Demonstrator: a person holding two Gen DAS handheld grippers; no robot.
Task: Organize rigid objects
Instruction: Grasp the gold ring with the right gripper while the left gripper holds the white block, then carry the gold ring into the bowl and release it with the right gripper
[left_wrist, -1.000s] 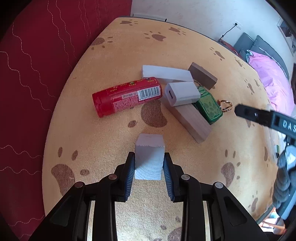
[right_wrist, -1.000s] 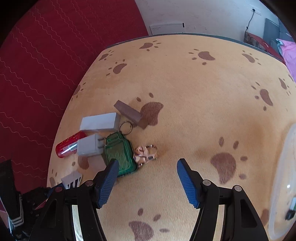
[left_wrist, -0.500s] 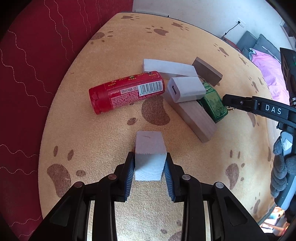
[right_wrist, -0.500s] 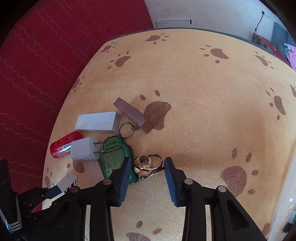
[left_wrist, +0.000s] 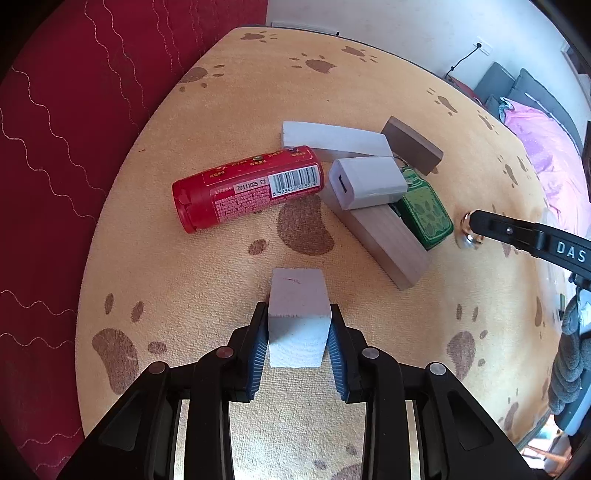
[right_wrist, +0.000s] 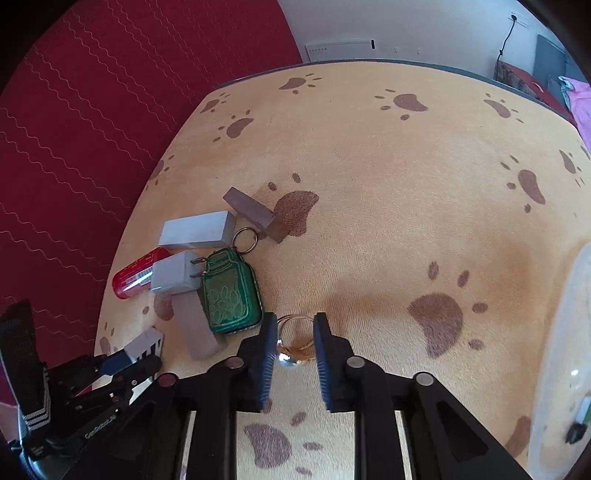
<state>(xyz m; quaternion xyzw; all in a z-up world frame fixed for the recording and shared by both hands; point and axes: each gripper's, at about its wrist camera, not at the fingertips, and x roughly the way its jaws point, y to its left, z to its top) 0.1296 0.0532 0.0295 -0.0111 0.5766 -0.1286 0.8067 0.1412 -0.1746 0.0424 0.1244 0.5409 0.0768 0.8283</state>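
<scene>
The left tongs (left_wrist: 297, 341) pinch a white block (left_wrist: 298, 317) just above the table (left_wrist: 221, 277). The right tongs (right_wrist: 294, 350), jaws just closing, clamp a cluster of metal rings (right_wrist: 295, 341), partly hidden between the pads; the green keychain (right_wrist: 229, 291) lies just left of them.

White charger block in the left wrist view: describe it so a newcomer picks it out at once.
On the tan paw-print mat, look at the cluster of objects past the left gripper. The white charger sits in the middle of it, lying across a long pale wooden block, between the red tube and the green keychain tag. Unlike the plain blocks, it has rounded edges and a port slot in its end.
</scene>
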